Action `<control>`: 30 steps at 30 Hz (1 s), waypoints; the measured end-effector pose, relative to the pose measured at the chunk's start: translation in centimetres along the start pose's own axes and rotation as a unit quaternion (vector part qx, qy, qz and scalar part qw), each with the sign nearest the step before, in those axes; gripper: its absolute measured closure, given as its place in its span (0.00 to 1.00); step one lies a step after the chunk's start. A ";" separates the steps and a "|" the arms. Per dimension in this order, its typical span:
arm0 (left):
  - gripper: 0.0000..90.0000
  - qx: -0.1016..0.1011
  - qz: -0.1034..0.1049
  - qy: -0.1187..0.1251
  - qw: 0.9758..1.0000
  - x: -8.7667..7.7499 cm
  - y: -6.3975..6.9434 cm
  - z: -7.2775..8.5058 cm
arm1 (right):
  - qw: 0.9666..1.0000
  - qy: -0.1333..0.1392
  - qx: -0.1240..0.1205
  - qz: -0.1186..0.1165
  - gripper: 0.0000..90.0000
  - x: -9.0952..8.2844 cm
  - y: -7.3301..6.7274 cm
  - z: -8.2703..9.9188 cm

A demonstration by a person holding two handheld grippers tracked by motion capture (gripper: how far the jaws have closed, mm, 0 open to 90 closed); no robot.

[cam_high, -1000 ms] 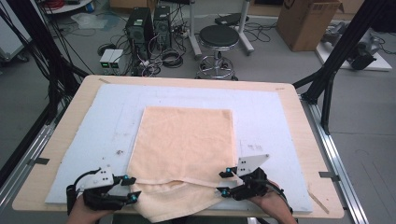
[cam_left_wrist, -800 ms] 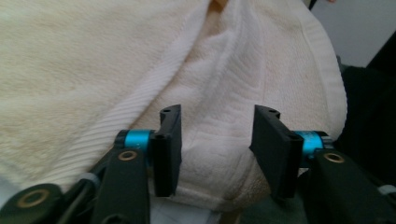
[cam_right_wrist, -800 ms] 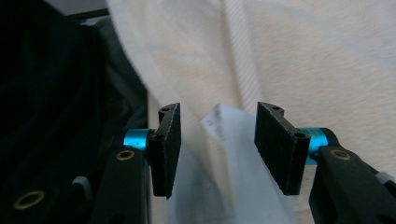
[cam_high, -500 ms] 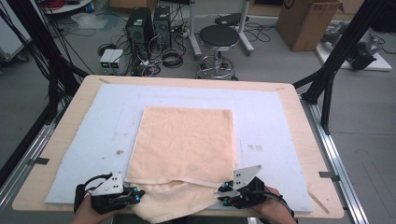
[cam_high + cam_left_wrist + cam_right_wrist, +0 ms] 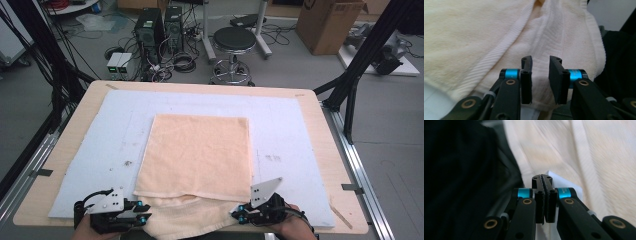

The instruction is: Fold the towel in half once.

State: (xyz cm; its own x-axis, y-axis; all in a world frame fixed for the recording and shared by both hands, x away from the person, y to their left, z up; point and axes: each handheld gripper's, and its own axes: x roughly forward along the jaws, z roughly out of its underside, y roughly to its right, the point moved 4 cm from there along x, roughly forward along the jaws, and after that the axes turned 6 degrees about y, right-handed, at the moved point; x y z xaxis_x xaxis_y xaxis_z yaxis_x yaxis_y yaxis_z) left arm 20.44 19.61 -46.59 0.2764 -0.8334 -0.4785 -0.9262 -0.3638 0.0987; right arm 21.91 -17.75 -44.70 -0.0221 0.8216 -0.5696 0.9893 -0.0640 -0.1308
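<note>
Lying folded on the pale blue mat [image 5: 100,150] of the wooden bench [image 5: 320,130], the peach terry towel [image 5: 200,155] hangs over the near edge. The left gripper [image 5: 541,62] has its jaws apart at the towel's hem; the right gripper [image 5: 542,180] has its jaws together, empty.

The right hand-held gripper [image 5: 545,178] had its two black jaws pressed together with nothing visible between them. A cream towel [image 5: 599,157] lay beyond, spreading to the right, while a dark, blurred mass covered the left side.
</note>
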 end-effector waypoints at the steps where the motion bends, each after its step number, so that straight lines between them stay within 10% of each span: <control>1: 0.71 0.000 0.001 -0.004 1.000 0.2 0.1 0.0 | 1.000 0.008 -0.005 -0.010 1.00 -0.1 -0.3 -0.2; 6: 0.64 -0.010 0.009 -0.010 1.000 0.6 -0.1 0.3 | 0.999 0.014 0.001 -0.049 0.91 0.3 -1.1 -0.2; 16: 0.58 0.010 -0.010 -0.011 1.000 0.9 -0.2 0.3 | 0.999 -0.009 -0.002 0.047 0.70 1.0 1.5 0.1; 23: 0.82 0.017 -0.035 -0.005 0.999 0.8 -0.8 0.5 | 0.998 -0.034 -0.002 0.050 0.96 2.1 1.5 0.7; 30: 0.99 0.004 -0.022 0.003 1.000 0.2 -1.0 0.4 | 0.999 -0.036 0.005 0.014 0.99 2.1 0.5 0.5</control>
State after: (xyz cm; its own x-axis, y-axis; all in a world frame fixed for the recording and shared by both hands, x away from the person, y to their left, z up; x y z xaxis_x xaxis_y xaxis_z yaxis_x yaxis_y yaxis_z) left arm 21.37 19.95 -47.11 0.3194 -0.8192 -0.4763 -0.9150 -0.3974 0.0699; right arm 22.30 -16.35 -46.40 -0.0046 0.7769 -0.6297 0.9883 -0.0925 -0.1213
